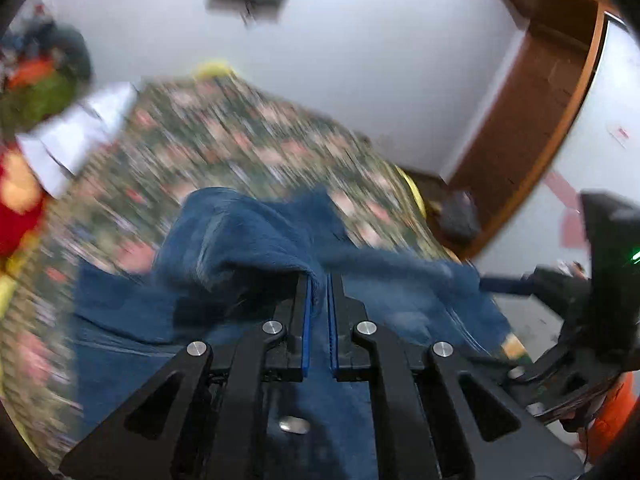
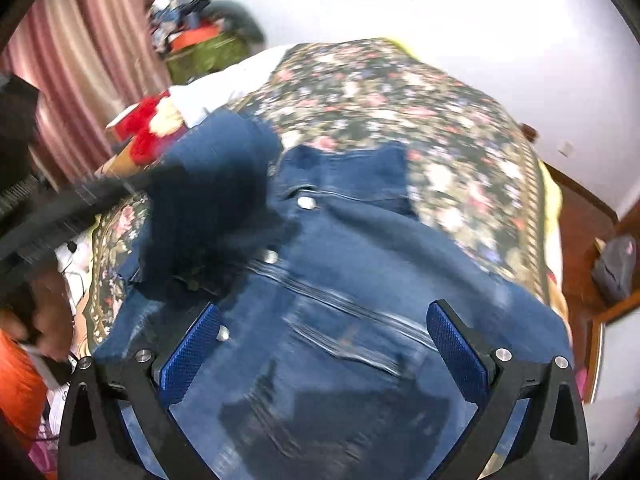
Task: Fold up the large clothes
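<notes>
A blue denim jacket [image 2: 360, 248] with metal buttons lies on a floral bedspread [image 2: 400, 96]. My left gripper [image 1: 319, 280] is shut on a fold of the denim jacket [image 1: 240, 236] and holds that part lifted above the bed. In the right wrist view the left gripper shows as a dark blurred arm at the left, carrying a raised sleeve or flap [image 2: 216, 168]. My right gripper [image 2: 324, 320] is open and empty, its blue pads [image 2: 192, 352] spread wide just above the jacket's front.
The floral bedspread [image 1: 240, 136] covers a bed. A red plush toy [image 2: 148, 128] and a white pillow [image 2: 224, 84] lie at its far left. A pile of clothes [image 2: 200, 40] stands by a pink curtain [image 2: 80, 60]. A wooden door frame [image 1: 540, 92] is at the right.
</notes>
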Motion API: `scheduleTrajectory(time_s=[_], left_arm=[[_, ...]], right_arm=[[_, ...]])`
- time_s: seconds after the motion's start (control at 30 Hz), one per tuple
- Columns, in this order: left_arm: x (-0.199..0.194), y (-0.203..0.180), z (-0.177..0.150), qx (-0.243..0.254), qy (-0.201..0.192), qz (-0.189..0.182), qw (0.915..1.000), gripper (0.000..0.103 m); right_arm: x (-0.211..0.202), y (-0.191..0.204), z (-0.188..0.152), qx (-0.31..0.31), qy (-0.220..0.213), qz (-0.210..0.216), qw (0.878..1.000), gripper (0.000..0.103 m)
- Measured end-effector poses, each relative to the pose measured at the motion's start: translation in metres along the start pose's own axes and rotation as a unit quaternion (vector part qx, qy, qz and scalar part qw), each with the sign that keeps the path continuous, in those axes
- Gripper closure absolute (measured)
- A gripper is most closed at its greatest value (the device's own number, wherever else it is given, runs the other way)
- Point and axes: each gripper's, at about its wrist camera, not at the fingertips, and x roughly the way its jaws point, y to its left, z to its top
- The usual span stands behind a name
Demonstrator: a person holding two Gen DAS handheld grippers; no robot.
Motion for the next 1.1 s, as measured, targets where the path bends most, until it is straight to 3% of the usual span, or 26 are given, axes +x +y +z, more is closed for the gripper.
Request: scheduleTrajectory(time_s=[0.03, 0.13, 0.23, 0.37, 0.43, 0.5, 0.6, 0.77, 1.0, 1.1], left_arm=[[0.018, -0.008, -0.007, -0.008, 0.030, -0.026, 0.9992, 0.097], [0.043, -0.022, -0.018, 0.006, 0.085, -0.047, 0.9953, 0.097], [0.050, -0.035, -0.029, 0.040, 0.120, -0.017, 0.9918, 0.097], [0.014, -0.032, -0.027, 0.068, 0.076, 0.011, 0.9947, 0.092], [-0.006, -0.020, -0.022, 0.060, 0.051, 0.034, 0.9963, 0.080], [-0.028, 0.001, -0.018, 0.047, 0.021, 0.067, 0.9965, 0.056], [-0.048, 0.042, -0.020, 0.026, -0.001, 0.122, 0.9922, 0.050], [-0.041, 0.105, -0.047, -0.019, 0.041, 0.184, 0.9820, 0.050], [-0.011, 0.146, -0.080, -0.053, 0.094, 0.202, 0.9733, 0.050], [-0.003, 0.149, -0.081, -0.061, 0.098, 0.194, 0.9741, 0.050]], right_arm=[[-0.003, -0.007, -0.005, 0.003, -0.003, -0.008, 1.000, 0.000], [-0.010, -0.024, -0.018, 0.016, -0.002, -0.021, 1.000, 0.000], [-0.013, -0.034, -0.030, 0.028, 0.001, -0.021, 0.999, 0.000], [-0.015, -0.032, -0.033, 0.032, -0.001, -0.016, 0.999, 0.000], [-0.013, -0.026, -0.029, 0.029, -0.004, -0.011, 1.000, 0.000], [-0.007, -0.014, -0.024, 0.020, -0.004, -0.007, 1.000, 0.000], [0.007, 0.007, -0.016, 0.003, 0.001, 0.002, 1.000, 0.000], [0.044, 0.045, 0.006, -0.039, 0.013, 0.004, 0.999, 0.000], [0.129, 0.064, 0.052, -0.050, 0.069, -0.023, 0.996, 0.001], [0.166, 0.059, 0.064, -0.034, 0.100, -0.037, 0.994, 0.009]])
